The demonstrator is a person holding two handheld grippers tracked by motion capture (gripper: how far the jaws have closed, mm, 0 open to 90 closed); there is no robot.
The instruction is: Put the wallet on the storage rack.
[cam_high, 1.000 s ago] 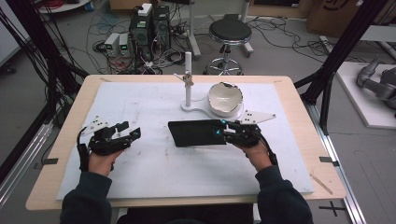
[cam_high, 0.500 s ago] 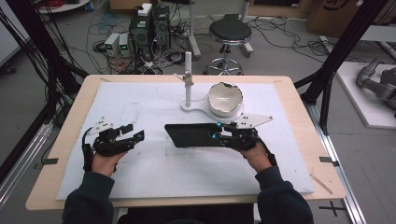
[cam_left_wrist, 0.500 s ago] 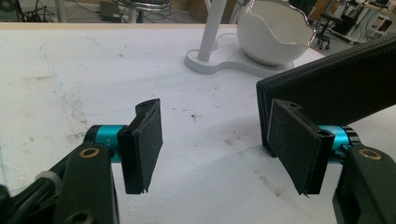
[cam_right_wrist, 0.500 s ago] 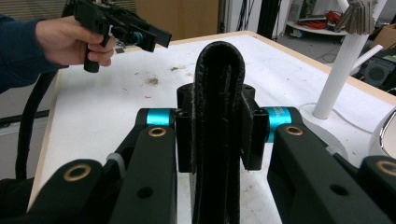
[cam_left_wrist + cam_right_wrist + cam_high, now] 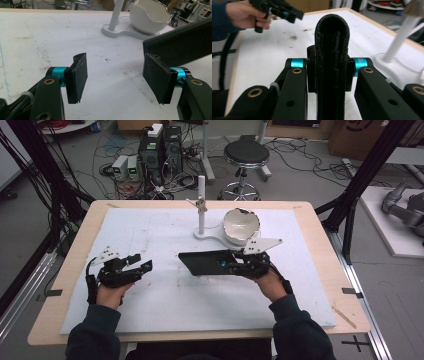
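Observation:
A flat black leather case (image 5: 200, 262) is held over the middle of the white mat. My right gripper (image 5: 227, 265) is shut on its right end, and the case points left. In the right gripper view the case (image 5: 332, 37) stands edge-on between the pads of the right gripper (image 5: 332, 75). My left gripper (image 5: 145, 265) is at the left of the mat, open and with nothing in it. In the left gripper view the jaws of the left gripper (image 5: 117, 75) stand wide apart. The case's left end (image 5: 180, 47) lies just beyond the right pad there.
A white stand (image 5: 201, 205) with an upright pole and a white bowl-shaped shell (image 5: 241, 226) sits at the back middle of the mat (image 5: 150, 225). The bowl (image 5: 150, 17) is beyond the left gripper. Wooden table edges (image 5: 325, 235) frame the mat.
My right gripper has carried the black case a little to the left and slightly up. The left hand has stayed where it was.

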